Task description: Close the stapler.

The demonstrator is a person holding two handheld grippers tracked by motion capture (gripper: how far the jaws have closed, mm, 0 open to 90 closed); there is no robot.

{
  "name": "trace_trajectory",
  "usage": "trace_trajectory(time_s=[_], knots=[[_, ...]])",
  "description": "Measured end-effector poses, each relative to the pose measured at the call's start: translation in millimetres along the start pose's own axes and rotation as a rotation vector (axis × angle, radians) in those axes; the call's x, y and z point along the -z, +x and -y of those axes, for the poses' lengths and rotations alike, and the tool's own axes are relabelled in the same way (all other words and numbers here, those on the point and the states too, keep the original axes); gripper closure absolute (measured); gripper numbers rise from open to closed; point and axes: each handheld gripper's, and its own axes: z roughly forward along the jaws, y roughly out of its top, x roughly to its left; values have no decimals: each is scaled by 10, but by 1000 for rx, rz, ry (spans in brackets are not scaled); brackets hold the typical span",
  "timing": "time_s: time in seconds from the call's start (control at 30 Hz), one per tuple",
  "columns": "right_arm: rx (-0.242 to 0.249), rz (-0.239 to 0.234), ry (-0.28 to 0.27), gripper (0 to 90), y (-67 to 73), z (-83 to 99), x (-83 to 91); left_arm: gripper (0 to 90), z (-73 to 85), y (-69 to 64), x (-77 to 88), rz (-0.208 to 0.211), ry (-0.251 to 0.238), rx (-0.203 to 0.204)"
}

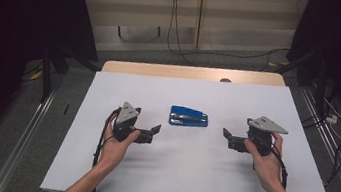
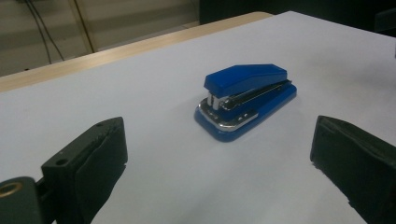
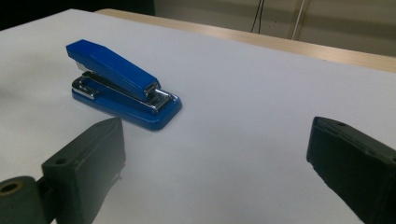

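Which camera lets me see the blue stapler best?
The left gripper view: the blue plastic stapler with silver metal parts sits near, central, sharp. The right gripper view shows it well but off to one side. The high view shows it small.

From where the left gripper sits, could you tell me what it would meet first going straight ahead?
Probably the blue stapler: it lies ahead of the open left gripper, roughly centred between its fingers, nothing between. Depth is uncertain.

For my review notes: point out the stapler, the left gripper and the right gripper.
blue stapler (image 1: 189, 117), high view, on its top arm.
left gripper (image 1: 154, 133), high view, between its open fingertips.
right gripper (image 1: 226, 138), high view, between its open fingertips.
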Motion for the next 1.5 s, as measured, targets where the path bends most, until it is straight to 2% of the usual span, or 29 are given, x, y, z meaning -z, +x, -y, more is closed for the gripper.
trace_trajectory(time_s=[0.17, 0.27, 0.5, 0.67, 0.83, 0.97, 1.17, 1.23, 1.4, 1.5], knots=[[-6, 6, -10, 44, 26, -4, 25, 41, 47, 28, 105, -18, -4, 21], [-12, 1, 1, 43, 38, 11, 41, 41, 87, 61, 161, -12, -4, 51], [-32, 27, -8, 40, 9, 46, 181, 42, 138, 71, 315, -41, -12, 44], [-29, 66, -6, 37, -23, 101, 312, 42, 185, 54, 431, -63, 0, 4], [-53, 90, -9, 41, -46, 148, 444, 42, 239, 50, 561, -77, -6, 25], [-58, 95, -7, 43, -59, 195, 535, 42, 287, 61, 649, -95, -23, 38], [-69, 94, -26, 48, -67, 263, 643, 40, 336, 59, 743, -121, -18, 48], [-70, 91, -29, 48, -62, 295, 655, 40, 348, 58, 762, -115, -18, 63], [-61, 91, -33, 48, -31, 321, 694, 40, 386, 24, 852, -103, -16, 60], [-58, 94, -34, 45, -18, 352, 743, 41, 433, 5, 889, -112, -14, 65]])
